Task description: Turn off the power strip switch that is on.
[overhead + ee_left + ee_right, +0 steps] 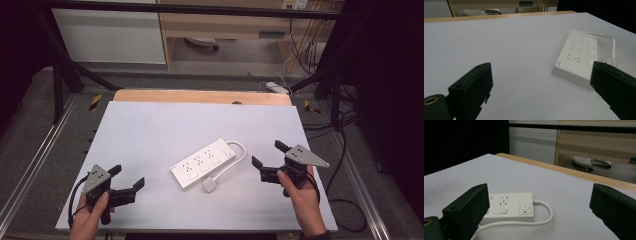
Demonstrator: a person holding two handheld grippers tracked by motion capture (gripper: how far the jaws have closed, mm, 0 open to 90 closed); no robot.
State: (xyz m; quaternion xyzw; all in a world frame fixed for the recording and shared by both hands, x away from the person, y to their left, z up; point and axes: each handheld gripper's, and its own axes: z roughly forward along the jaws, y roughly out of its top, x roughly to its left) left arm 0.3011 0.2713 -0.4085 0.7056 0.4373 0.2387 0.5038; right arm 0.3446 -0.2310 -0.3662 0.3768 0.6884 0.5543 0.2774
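A white power strip [202, 163] lies at an angle in the middle of the white table sheet [165, 125]. Its short white cable [234, 159] loops round to a plug [209, 185] lying beside it. My left gripper [127, 177] sits near the front left, open and empty, pointing at the power strip [576, 57]. My right gripper [269, 154] is at the front right, open and empty, a little right of the strip. In the right gripper view the power strip [510, 206] and its cable [544, 217] lie between the jaws, farther off.
A wooden table edge [200, 96] runs along the back of the sheet. Black frame posts [57, 75] stand at the corners. Another white power strip [276, 88] and loose cables [345, 165] lie on the floor to the right.
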